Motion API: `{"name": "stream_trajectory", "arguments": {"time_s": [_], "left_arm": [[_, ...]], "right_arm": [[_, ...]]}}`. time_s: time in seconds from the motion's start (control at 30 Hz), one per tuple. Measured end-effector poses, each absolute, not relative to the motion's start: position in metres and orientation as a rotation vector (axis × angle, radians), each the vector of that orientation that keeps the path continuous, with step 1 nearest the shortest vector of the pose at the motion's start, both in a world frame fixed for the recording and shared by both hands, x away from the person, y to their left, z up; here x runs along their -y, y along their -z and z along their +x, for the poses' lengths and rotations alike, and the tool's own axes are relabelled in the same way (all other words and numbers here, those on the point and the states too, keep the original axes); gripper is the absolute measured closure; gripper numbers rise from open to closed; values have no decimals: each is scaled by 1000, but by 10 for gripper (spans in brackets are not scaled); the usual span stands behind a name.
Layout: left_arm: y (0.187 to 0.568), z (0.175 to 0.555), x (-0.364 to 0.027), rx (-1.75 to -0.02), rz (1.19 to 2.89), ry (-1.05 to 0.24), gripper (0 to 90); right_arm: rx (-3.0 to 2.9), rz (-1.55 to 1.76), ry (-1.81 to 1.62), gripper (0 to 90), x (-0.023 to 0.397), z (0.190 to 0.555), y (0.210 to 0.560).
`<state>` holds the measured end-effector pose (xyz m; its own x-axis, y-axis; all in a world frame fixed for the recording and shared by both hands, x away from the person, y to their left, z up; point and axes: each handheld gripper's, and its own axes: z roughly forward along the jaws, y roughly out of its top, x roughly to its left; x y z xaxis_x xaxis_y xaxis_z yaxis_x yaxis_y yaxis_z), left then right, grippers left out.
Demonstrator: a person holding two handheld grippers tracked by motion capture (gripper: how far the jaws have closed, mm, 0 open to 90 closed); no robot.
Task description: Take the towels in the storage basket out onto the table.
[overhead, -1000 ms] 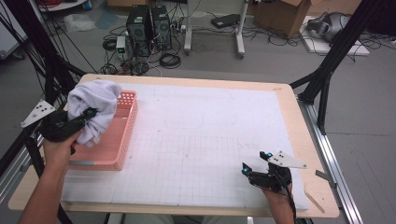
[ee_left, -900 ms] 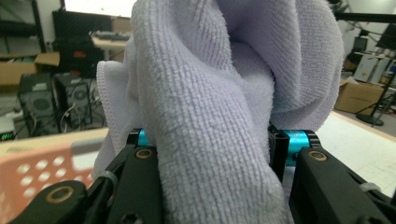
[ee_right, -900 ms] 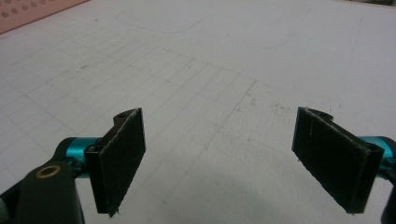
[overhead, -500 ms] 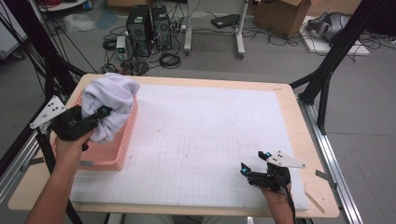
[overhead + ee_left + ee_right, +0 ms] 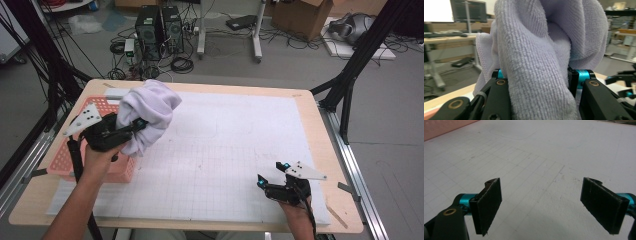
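Left tool: clamped on a bunched towel, which fills the gap between its two black jaws; in the left gripper view the cloth bulges out above and below the pads.
Towel: pale lilac-white terry cloth, crumpled into a loose ball, held off the table surface above the right rim of the basket, near the table's left edge and towards its far-left corner. The left gripper view shows its stitched hem at the left side of the bundle.
Basket: salmon-pink plastic with a perforated wall, standing on the table along the left edge; the left hand and the towel hang over its right side.
Right tool: jaws spread wide with nothing between them, low over the mat near the table's near-right corner. In the right gripper view the two flat black pads stand well apart with bare gridded surface between them.
Mat: white sheet with a fine grid, covering most of the table top; faint pen outlines show near its far middle.
Table: pale wooden top, its bare border visible around the mat.
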<state>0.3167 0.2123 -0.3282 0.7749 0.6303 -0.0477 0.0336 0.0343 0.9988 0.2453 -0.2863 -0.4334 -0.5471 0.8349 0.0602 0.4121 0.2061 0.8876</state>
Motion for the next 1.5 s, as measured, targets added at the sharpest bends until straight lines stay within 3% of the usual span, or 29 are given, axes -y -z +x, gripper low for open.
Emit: {"name": "stream_trajectory", "arguments": {"time_s": [0.6, 1.3, 1.4, 1.5], "left_arm": [[362, 332, -135, -540, 1610, -402, 623], [423, 363, -40, -662, 1795, -326, 609], [429, 366, -35, -705, 1800, -308, 568], [428, 368, -38, -736, 1786, -278, 437]], "right_arm": [[-2017, 1181, -1293, 162, 296, 241, 432], [-2018, 1194, -1285, 162, 299, 241, 434], [-2022, 1190, -1279, 162, 300, 242, 434], [-2027, 1198, -1280, 162, 300, 241, 435]]}}
